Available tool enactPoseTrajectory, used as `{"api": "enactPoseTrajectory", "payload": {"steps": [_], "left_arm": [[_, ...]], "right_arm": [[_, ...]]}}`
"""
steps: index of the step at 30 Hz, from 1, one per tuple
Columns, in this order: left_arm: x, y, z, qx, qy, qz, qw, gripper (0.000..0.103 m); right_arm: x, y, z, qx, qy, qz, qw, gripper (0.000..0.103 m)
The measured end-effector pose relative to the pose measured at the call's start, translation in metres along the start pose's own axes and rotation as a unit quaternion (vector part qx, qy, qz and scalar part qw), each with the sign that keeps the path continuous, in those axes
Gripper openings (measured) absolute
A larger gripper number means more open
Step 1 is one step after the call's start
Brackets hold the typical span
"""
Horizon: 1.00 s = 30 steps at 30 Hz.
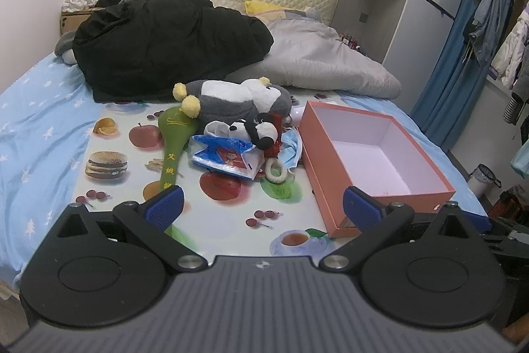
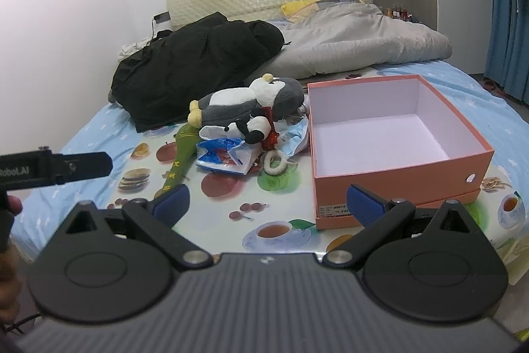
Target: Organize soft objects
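Your left gripper (image 1: pixel 263 209) and right gripper (image 2: pixel 267 205) look alike: ribbed grey bodies, black linkage arms with silver screws, blue textured pads (image 1: pixel 164 210). The left one's side reads "RobotAI".

Bed (image 1: pixel 39 121) bearing a printed mat (image 1: pixel 211 220), black coat (image 1: pixel 165 45), grey quilt (image 1: pixel 324 62); mat carries toys (image 1: pixel 238 98) and box (image 1: pixel 373 154).
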<state>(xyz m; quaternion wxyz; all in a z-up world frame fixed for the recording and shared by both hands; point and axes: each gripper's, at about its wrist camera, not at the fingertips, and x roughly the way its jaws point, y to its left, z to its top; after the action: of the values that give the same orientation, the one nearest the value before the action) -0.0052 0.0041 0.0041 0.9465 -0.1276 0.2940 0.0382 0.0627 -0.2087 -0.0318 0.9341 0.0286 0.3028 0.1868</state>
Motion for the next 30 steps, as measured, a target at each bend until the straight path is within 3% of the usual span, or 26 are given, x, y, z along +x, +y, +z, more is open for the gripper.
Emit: {"api": "enactPoseTrajectory", "payload": {"steps": [30], "left_arm": [[0.0031, -0.0012, -0.0011, -0.001, 0.002, 0.000, 1.0000, 0.103]], "right_arm": [[0.0053, 0.0036, 0.0026, -0.005, 0.007, 0.006, 1.000, 0.103]]}}
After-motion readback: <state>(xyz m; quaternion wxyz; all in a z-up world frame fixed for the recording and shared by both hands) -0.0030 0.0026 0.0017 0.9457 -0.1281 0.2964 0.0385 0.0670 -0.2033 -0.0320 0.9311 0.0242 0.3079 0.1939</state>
